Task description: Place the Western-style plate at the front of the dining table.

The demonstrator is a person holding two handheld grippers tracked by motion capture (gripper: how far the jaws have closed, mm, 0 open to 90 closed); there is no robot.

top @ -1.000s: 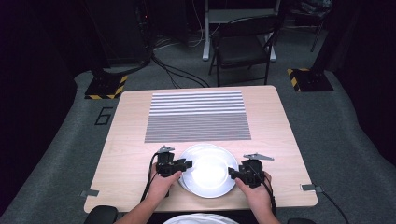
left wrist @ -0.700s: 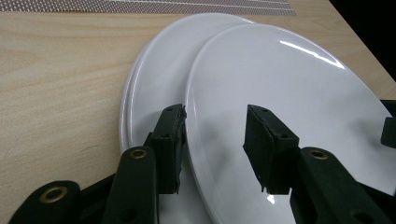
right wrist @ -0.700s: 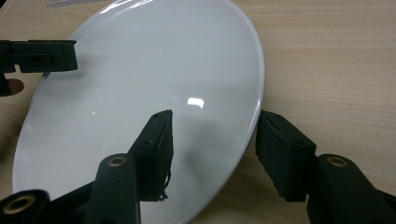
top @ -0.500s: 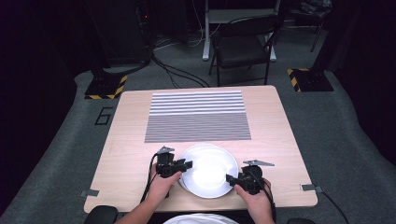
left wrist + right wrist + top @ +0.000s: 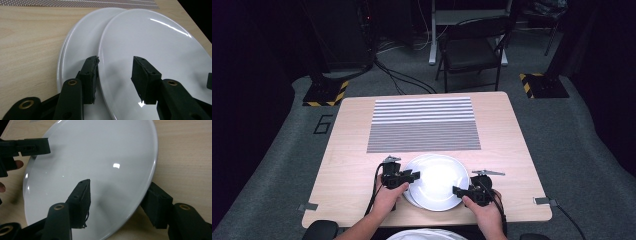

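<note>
Near the front edge of the wooden table (image 5: 352,165), two white plates lie stacked and offset: the upper plate (image 5: 155,50) sits shifted toward the person's right over the lower plate (image 5: 77,47), whose rim shows as a crescent on the left side. At the stack's left rim the left gripper (image 5: 404,176) straddles the edge of the upper plate, one jaw over the lower plate's exposed rim and the other above the upper plate's face; the jaws have just been opening, they stand at a middling gap, and the pads look clear of the porcelain. At the opposite rim the right gripper (image 5: 462,191) brackets the upper plate's edge, one jaw over its glossy face and the other outside and lower, beside the rim above the tabletop; its jaws have just been opening too and stand wide, not pressing on the plate. Behind the plates, toward the far side of the table, lies a grey-and-white striped mat (image 5: 423,125), well apart from them. Beyond the table a folding chair (image 5: 472,50) stands on the grey floor
</note>
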